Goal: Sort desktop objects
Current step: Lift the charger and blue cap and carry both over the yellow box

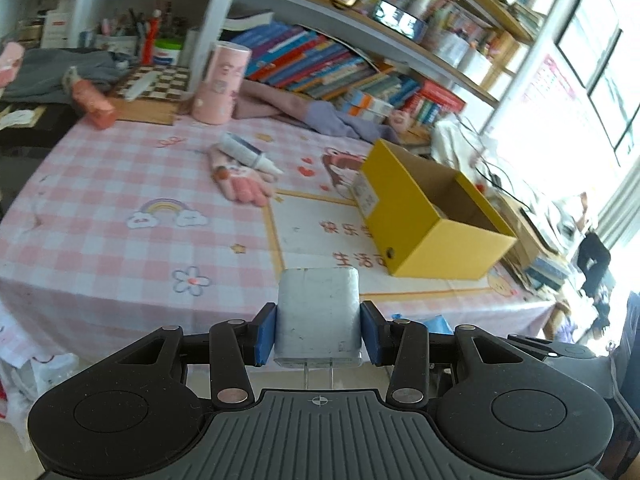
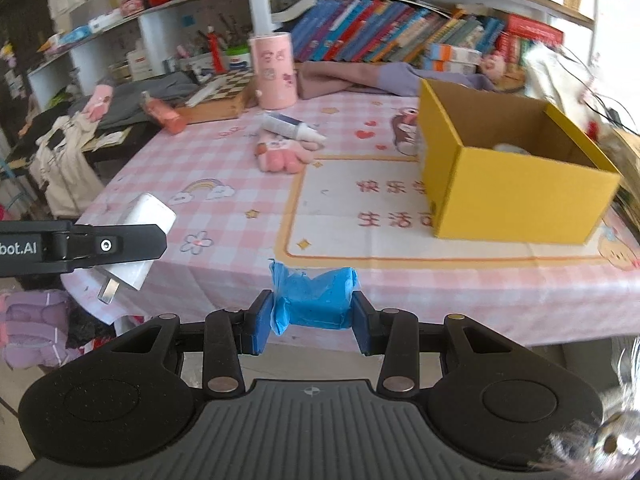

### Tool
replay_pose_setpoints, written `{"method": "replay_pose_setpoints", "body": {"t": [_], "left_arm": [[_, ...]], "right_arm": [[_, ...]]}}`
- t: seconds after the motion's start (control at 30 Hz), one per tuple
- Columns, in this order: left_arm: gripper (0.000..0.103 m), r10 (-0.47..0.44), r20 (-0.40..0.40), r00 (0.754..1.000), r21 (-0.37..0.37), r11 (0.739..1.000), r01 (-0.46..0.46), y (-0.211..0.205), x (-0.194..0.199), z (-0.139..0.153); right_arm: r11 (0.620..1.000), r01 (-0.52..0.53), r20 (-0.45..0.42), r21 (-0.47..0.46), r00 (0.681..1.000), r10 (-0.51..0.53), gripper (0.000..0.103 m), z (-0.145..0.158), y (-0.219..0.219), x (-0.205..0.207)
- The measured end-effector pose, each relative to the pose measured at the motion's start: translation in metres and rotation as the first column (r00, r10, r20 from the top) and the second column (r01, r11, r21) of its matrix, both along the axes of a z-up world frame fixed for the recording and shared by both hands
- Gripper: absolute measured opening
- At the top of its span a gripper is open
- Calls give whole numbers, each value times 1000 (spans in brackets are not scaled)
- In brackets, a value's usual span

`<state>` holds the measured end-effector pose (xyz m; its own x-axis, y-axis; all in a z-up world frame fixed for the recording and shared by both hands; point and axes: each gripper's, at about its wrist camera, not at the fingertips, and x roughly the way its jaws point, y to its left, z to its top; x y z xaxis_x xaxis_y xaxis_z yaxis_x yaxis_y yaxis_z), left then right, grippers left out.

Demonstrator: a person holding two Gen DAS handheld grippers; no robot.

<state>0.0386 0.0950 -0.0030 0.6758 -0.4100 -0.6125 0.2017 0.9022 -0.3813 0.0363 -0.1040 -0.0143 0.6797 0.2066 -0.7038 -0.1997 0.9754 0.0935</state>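
Note:
My left gripper [image 1: 318, 330] is shut on a white plug charger [image 1: 318, 312], held in the air before the table's front edge; it also shows in the right wrist view [image 2: 140, 240], at the left. My right gripper [image 2: 312, 320] is shut on a blue wrapped packet [image 2: 314, 298], held at the table's front edge. An open yellow cardboard box [image 1: 424, 216] [image 2: 508, 184] stands on the right of the table, with something white inside. A white tube [image 1: 248, 154] [image 2: 292, 126] lies across a pink glove [image 1: 240, 180] [image 2: 282, 156] mid-table.
The table has a pink checked cloth [image 1: 100, 200] [image 2: 240, 200]. A pink cylinder tin [image 1: 220, 82] [image 2: 274, 70], a chessboard [image 1: 154, 82], a pink bottle [image 2: 164, 114], folded clothes and rows of books [image 2: 380, 32] line the back. Bags and clothes lie on the floor at the left.

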Motion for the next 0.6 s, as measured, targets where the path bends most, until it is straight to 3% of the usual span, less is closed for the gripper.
{"method": "replay_pose_setpoints", "body": {"t": [0.6], "left_arm": [[42, -195, 9, 981, 12, 981, 195, -56, 9, 0]], "right_arm": [[982, 188, -17, -1, 982, -188, 38, 0, -48, -29]]}}
